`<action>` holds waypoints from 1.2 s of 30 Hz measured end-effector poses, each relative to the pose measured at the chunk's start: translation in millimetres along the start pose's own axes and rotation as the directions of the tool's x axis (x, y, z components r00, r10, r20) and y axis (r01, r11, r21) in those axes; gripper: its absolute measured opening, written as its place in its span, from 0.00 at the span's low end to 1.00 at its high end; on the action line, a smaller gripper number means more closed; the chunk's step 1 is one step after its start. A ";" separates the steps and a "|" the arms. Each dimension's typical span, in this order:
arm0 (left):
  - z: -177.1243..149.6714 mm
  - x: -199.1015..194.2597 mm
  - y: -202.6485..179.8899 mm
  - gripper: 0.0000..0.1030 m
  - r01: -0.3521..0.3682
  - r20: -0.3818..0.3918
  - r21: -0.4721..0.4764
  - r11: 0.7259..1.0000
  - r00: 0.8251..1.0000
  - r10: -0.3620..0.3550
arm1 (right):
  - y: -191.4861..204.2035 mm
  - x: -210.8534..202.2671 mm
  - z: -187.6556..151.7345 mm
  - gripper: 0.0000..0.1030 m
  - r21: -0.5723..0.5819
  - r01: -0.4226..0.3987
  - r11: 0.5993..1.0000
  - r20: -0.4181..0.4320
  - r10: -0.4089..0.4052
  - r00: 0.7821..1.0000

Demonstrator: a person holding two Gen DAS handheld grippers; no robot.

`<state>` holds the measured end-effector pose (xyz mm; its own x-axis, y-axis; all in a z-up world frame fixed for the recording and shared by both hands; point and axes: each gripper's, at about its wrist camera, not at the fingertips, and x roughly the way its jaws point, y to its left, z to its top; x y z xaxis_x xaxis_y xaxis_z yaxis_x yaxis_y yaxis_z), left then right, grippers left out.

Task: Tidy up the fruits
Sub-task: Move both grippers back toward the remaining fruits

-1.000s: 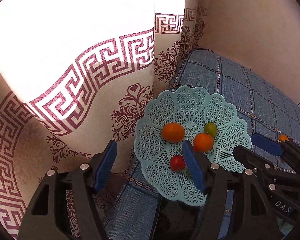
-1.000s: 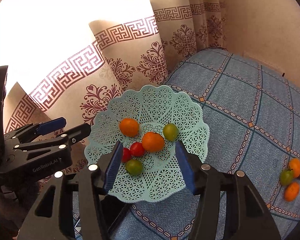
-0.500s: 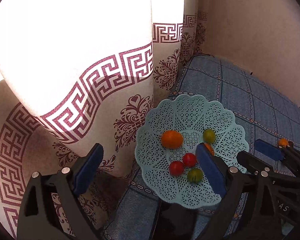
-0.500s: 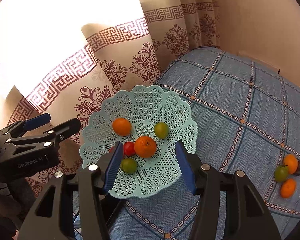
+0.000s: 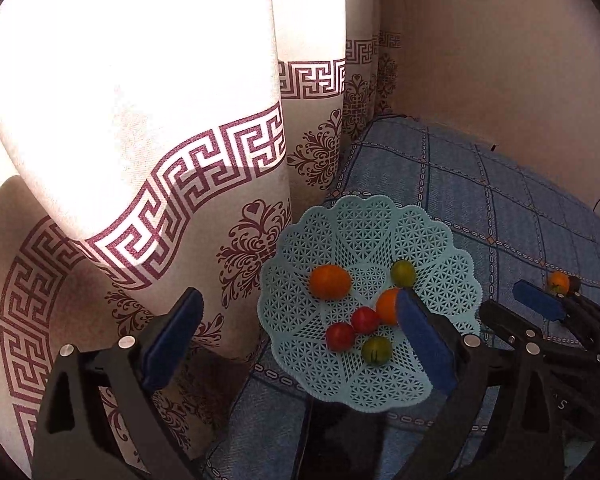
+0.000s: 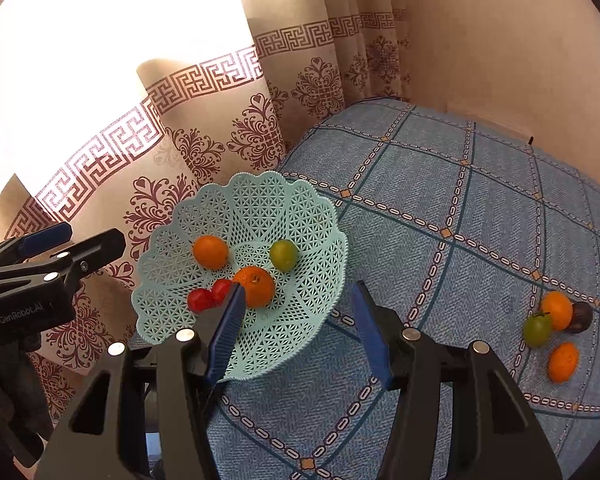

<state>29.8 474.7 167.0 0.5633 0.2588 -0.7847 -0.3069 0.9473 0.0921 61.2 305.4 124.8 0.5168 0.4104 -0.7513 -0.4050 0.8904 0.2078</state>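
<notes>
1. The gathering of fruit into the turquoise lattice basket (image 6: pixel 300 216) is judged to be partway done: two oranges, two red fruits and two green ones are lying in it, while four pieces are being left out on the blue checked cloth (image 6: pixel 460 208).

2. The left gripper (image 5: pixel 296 340) is being held with its jaws spread wide and nothing between them, beside the basket's curtain-side edge.

3. The right gripper (image 6: pixel 298 332) is likewise being held released and empty, over the near rim of the basket.

4. The loose group is lying well apart from the basket, to the right: an orange (image 6: pixel 557 309) touching a green fruit (image 6: pixel 537 329) and a dark plum (image 6: pixel 581 312), with a second orange (image 6: pixel 563 361) just beside them.

5. The next move is judged to call for the right gripper being swung across to that group and closed on one piece.

6. The second orange is looking slightly oval, its long axis running roughly upright in the right wrist view; the others are looking round, so no pointing direction can be told.
</notes>
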 end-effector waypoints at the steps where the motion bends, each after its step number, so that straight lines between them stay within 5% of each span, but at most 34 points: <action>1: -0.2 0.2 -1.9 0.95 0.002 0.001 0.004 1.000 1.000 -0.002 | -3.3 -1.6 -1.1 0.56 0.006 0.011 1.000 0.006 -0.011 1.000; 13: 0.7 8.5 -50.6 0.97 0.064 -0.038 0.073 0.995 0.997 -0.061 | -74.5 -21.9 -30.0 0.56 0.134 0.140 0.981 -0.016 -0.139 0.990; 27: 6.2 6.8 -122.9 0.97 0.142 -0.043 0.191 0.971 0.990 -0.137 | -187.6 -56.1 -74.5 0.56 0.330 0.313 0.890 -0.068 -0.309 0.949; 36: -0.8 -0.9 -154.0 0.97 0.161 -0.059 0.235 0.958 0.987 -0.152 | -239.8 -47.7 -92.0 0.56 0.448 0.300 0.842 -0.119 -0.277 0.954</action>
<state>75.9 328.4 153.0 0.5571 0.1006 -0.8244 -0.0228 0.9941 0.1059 64.2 54.2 53.1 0.5154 0.1216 -0.8483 0.1515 0.9613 0.2299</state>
